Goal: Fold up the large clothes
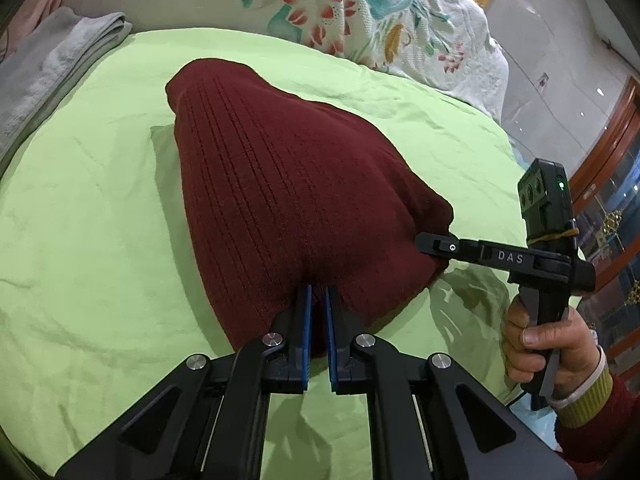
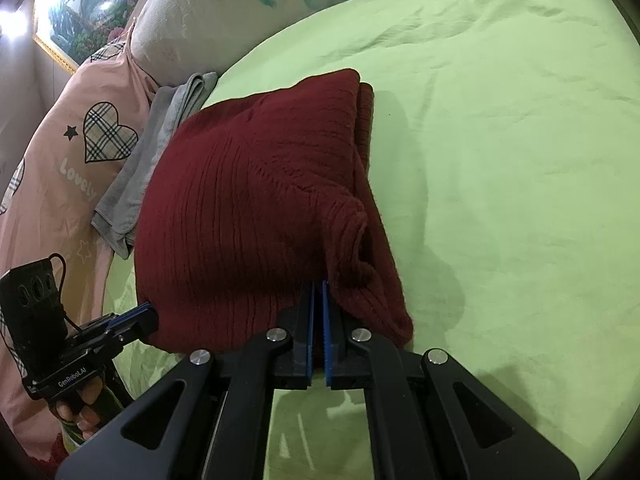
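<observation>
Left wrist view: the left gripper (image 1: 318, 294) is clamped on the near edge of the maroon sweater (image 1: 288, 184), which stretches ahead over the green bedsheet (image 1: 100, 260). To its right, the right gripper (image 1: 424, 242) pinches the sweater's corner.

Right wrist view: the right gripper (image 2: 319, 286) is clamped on the sweater's (image 2: 248, 208) near edge; the left gripper (image 2: 150, 312) grips the hem to its left. A grey towel (image 2: 160, 140) lies beyond.

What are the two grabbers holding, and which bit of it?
Both hold the dark red sweater: the left gripper and the right gripper each pinch its near edge, at different spots.
</observation>
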A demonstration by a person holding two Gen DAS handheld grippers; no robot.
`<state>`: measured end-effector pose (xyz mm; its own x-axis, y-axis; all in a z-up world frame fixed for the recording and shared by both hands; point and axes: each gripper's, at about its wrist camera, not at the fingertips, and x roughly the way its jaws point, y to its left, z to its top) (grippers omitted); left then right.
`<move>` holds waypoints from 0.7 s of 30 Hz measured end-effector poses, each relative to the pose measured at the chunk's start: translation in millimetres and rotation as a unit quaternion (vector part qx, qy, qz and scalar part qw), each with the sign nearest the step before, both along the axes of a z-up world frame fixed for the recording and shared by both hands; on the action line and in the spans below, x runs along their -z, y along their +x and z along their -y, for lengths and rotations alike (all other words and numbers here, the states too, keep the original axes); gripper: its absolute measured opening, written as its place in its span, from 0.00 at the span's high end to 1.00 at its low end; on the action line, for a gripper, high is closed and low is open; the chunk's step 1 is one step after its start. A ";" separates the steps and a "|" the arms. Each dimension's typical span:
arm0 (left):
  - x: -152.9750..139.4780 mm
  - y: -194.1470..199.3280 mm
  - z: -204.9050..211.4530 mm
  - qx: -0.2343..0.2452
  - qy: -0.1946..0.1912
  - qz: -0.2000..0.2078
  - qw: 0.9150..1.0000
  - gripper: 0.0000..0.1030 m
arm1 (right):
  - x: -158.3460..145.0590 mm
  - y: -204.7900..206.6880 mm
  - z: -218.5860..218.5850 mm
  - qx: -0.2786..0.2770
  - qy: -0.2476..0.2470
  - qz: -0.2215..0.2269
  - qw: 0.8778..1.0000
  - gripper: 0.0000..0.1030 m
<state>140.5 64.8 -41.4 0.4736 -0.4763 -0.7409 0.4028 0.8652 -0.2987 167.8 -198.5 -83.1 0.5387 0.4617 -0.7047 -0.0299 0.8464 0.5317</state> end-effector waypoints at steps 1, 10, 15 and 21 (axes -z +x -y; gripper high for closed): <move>0.1 -1.1 -0.2 -0.004 -0.001 0.000 1.000 0.93 | 1.1 -0.8 1.5 0.003 0.004 0.000 1.000 0.97; 0.9 -2.7 3.1 -0.033 0.007 0.006 0.999 0.93 | -12.8 -15.3 -1.9 0.012 -0.009 0.003 1.000 0.87; -18.2 -17.5 -9.1 -0.063 -0.002 0.019 0.998 0.91 | -31.4 -33.1 -2.7 0.004 -0.021 0.028 0.999 0.69; -31.5 -39.0 -23.4 -0.103 0.028 0.034 0.994 0.51 | -38.7 -48.7 -0.1 0.005 -0.028 0.033 0.999 0.64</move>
<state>101.6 88.1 -9.9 0.6067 -0.3222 -0.7267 0.2326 0.9461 -0.2253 119.1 -198.4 -44.4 0.5890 0.4166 -0.6925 -0.0538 0.8752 0.4807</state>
